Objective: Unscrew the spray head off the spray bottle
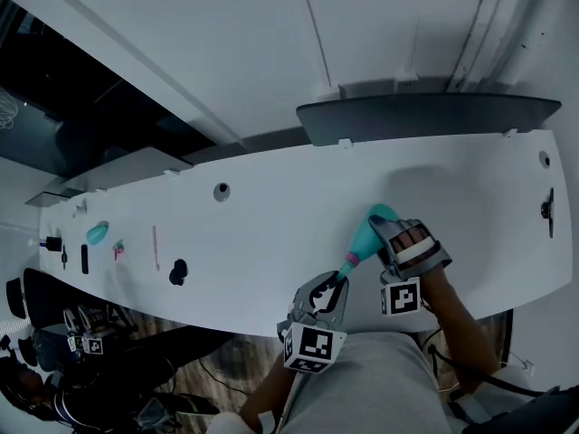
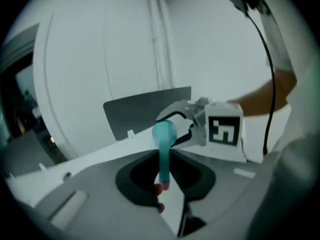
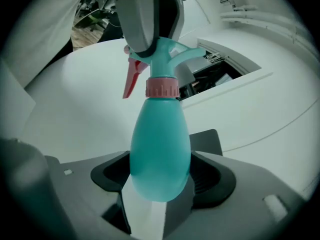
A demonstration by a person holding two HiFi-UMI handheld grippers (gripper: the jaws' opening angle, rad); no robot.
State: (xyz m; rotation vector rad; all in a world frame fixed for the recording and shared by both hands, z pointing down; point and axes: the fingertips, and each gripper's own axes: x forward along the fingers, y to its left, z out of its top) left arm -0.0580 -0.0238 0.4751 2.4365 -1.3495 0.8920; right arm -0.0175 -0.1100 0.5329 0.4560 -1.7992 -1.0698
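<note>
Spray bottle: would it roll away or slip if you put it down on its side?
It would probably roll: the spray bottle is round and egg-shaped, though the trigger on its spray head may stop it. It is likely slippery, since the plastic looks smooth where the right gripper clamps it. It seems stiff, not squashed.

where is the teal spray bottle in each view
head view: spray bottle just right of centre, low, against the white table
left gripper view: centre, head end nearest, body farthest
right gripper view: centre, body nearest, pink collar above
shared landmark: the white table
</note>
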